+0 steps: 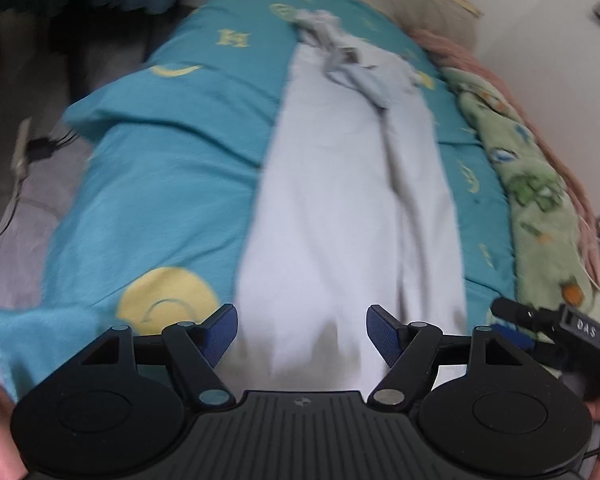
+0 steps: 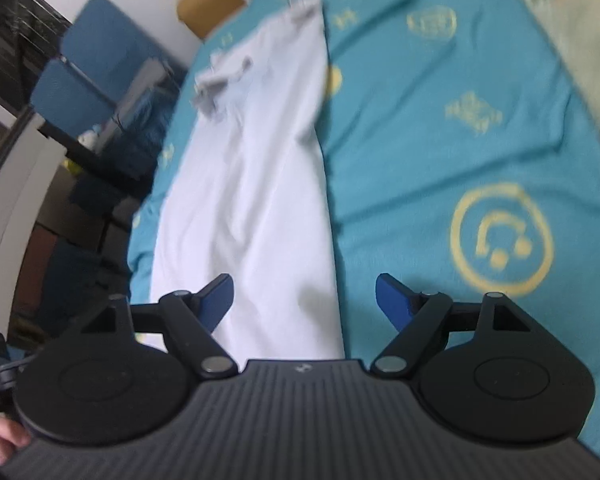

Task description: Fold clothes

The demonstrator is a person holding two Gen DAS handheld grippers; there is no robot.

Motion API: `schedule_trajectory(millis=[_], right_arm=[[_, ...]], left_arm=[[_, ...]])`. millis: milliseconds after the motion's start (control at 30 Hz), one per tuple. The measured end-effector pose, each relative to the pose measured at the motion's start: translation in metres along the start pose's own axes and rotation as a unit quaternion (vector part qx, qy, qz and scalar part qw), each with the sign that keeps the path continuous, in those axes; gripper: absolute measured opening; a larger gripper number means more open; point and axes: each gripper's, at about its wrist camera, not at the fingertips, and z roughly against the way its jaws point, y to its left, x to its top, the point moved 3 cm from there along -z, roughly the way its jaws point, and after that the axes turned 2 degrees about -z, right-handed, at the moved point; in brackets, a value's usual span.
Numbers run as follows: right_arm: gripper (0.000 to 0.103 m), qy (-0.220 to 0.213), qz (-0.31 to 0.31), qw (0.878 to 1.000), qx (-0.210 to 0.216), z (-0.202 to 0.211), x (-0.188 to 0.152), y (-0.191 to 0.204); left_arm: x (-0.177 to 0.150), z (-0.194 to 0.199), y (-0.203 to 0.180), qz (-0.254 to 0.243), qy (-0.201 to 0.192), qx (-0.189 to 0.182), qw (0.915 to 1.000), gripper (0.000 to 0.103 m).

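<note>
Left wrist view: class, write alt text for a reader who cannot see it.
A white garment lies lengthwise on a teal bedspread with yellow prints. The left gripper is open over its near end, holding nothing.

Right tool (image 2: 304, 300) (spread wide) above white garment (image 2: 256, 184).

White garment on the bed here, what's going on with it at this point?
A person holds a two-finger gripper in each hand over a bed covered by a teal blanket. A white garment lies stretched lengthwise on it, already narrowed into a long strip, with a bunched grey part at the far end. Both the left gripper and the right gripper are open at the garment's near end, gripping nothing. The frames are blurred, so whether the fingertips touch the cloth is unclear.
</note>
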Motion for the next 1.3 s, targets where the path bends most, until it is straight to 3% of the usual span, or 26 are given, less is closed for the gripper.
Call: schedule_trajectory(millis=[100,367,433,600,867,1200,1300], right_arm=[[0.08,0.021,-0.01,1.0,0.003,-0.009,-0.004,0.0],[0.08,0.066,-0.053,0.996,0.0,-0.019,-0.013,-0.004],[0.071,0.077,-0.061,0.995,0.0,-0.019,-0.016,-0.003],[0.069,0.103,-0.081,0.991,-0.001,-0.019,-0.022,-0.001],[0.07,0.109,-0.087,0.99,-0.038,-0.011,-0.029,0.015],[0.067,0.114,-0.083,0.989,-0.048,-0.01,-0.035,0.007],[0.048,0.121,-0.082,0.988,-0.042,-0.01,-0.037,0.006]], left_arm=[[0.0,0.001,0.013,0.013,0.006,0.025,0.9996,0.073],[-0.011,-0.01,0.034,0.069,0.044,0.014,0.9966,0.073],[-0.014,-0.01,0.033,0.066,0.043,0.012,0.9968,0.073],[-0.02,-0.009,0.028,0.055,0.05,0.004,0.9973,0.073],[-0.027,-0.009,0.019,0.038,0.06,0.005,0.9975,0.07],[-0.033,-0.005,0.025,0.044,0.067,-0.005,0.9968,0.059],[-0.036,-0.003,0.025,0.047,0.071,-0.008,0.9963,0.051]])
